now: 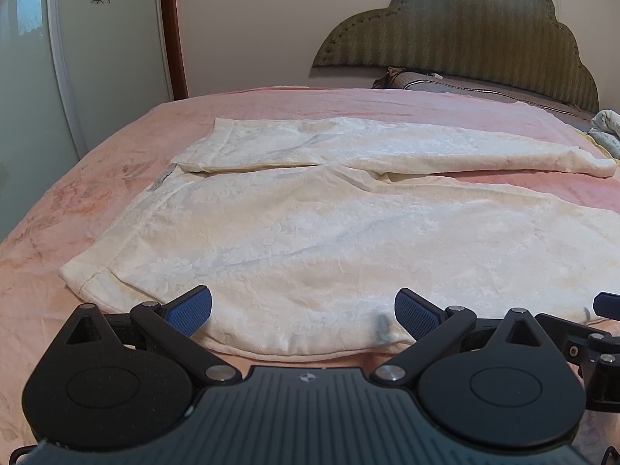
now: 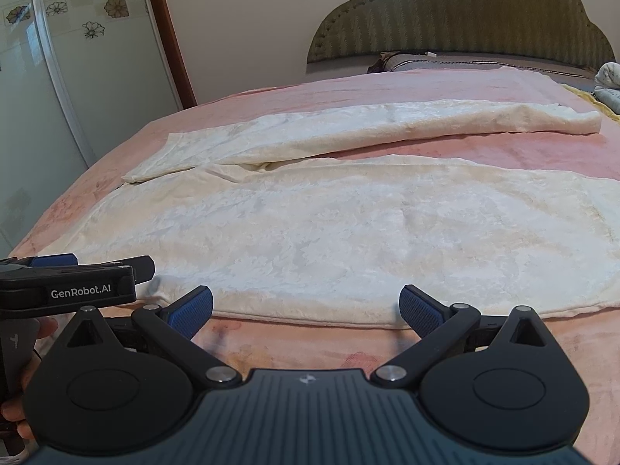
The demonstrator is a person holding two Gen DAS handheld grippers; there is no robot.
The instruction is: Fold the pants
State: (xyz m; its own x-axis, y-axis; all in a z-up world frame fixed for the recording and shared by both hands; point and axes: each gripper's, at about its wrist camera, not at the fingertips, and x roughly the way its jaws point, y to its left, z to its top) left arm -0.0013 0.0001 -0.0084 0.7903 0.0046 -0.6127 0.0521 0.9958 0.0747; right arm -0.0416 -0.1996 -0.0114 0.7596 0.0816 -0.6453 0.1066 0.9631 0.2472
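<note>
Across the pink blanket (image 1: 116,162) covering the bed lie the cream pants (image 1: 310,232), spread flat with the waistband toward the wardrobe side and both legs running away from it toward the far end of the blanket. The leg nearer the headboard (image 1: 465,31) is narrow and ends in a visible hem; the nearer leg is broad, and its hem end is cut off by the frame edge in both views. A strip of pink blanket shows between the two legs. A small grey mark on the pants' near edge is too blurred to identify.

At the pants' near edge, the left gripper (image 1: 303,312) has its blue-padded fingers (image 1: 192,308) spread wide apart, holding nothing; the pads sit over the cloth's hem, but whether they touch it cannot be told. The right gripper (image 2: 306,310) is likewise wide open and empty, its fingers (image 2: 420,310) hovering at the pants' near edge, farther along the leg. In the right wrist view the left gripper's side intrudes at the frame edge, and part of a hand (image 2: 23,407) holding it is just visible, mostly hidden behind the tool.

Beyond the pants, against the headboard, a pillow (image 1: 422,81) is partly seen, and a patterned bundle of cloth (image 1: 608,131) is cut off.
</note>
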